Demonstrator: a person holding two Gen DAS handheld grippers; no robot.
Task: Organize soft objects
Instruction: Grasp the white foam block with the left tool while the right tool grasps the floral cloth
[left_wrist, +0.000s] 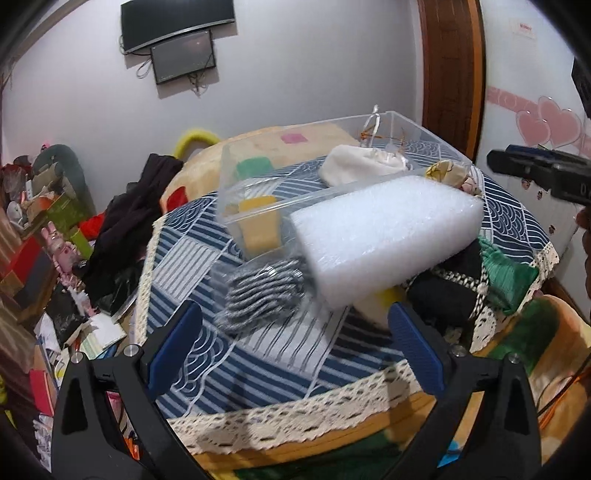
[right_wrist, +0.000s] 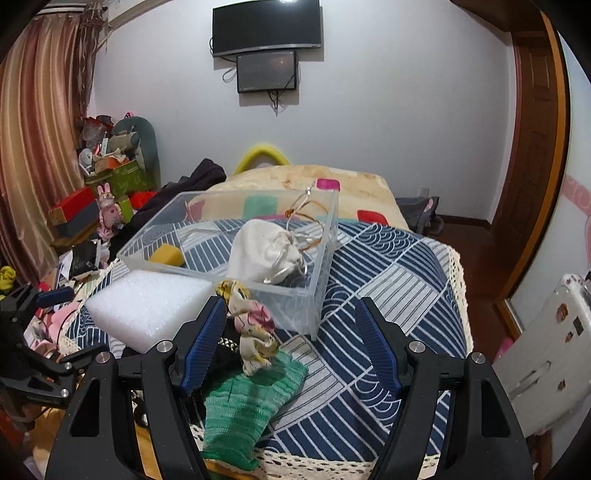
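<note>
A clear plastic bin stands on the blue patterned cloth; it holds a white drawstring pouch and a yellow sponge. A white foam block lies in front of the bin. A grey striped cloth lies beside it. A green knit cloth, a floral cloth and a black lace-trimmed cloth lie nearby. My left gripper is open and empty before the grey cloth. My right gripper is open and empty over the floral and green cloths.
The cloth covers a raised cushion with a lace edge on a bed. Clutter of boxes and toys fills the left side. A dark garment lies left of the cushion. A wooden door frame stands at right.
</note>
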